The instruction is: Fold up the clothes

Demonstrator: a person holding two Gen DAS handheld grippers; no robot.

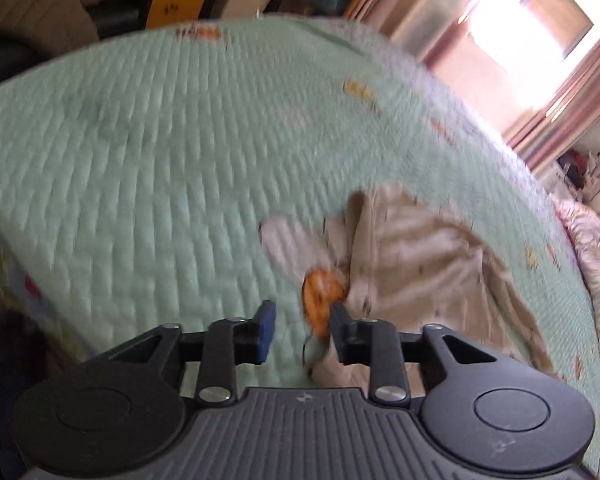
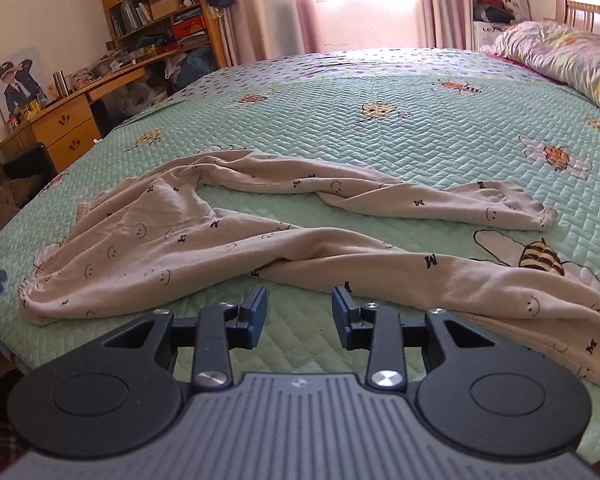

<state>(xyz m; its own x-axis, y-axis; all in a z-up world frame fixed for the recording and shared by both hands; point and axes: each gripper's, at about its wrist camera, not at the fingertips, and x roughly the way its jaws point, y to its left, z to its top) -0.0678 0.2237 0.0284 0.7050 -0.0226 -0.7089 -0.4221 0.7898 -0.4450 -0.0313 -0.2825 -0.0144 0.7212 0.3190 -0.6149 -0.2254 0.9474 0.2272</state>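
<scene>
The pants (image 2: pixel 236 236) lie spread on the quilt (image 2: pixel 380 120), unfolded, waistband at the left of the right wrist view and both legs running off to the right, so the long axis crosses that view from left to right. The far leg ends in a cuff (image 2: pixel 540 216) well clear of the near leg, which sweeps toward the lower right corner. The right gripper (image 2: pixel 299 312) hovers just short of the near leg's edge, its jaws parted with only quilt between them; the cloth lies straight ahead of the tips, the near leg's middle closest. The left gripper (image 1: pixel 303 330) is over the pants' other end: in its blurred view the beige cloth (image 1: pixel 420 264) lies ahead and to the right of the jaws, and a fold of it sits by the right finger. Its jaws stand apart and seem to clamp nothing, though blur hides whether the finger touches the cloth. By my reading, each gripper is near its own end, so the coming move likely depends on aligning the two legs along that left-right axis.
</scene>
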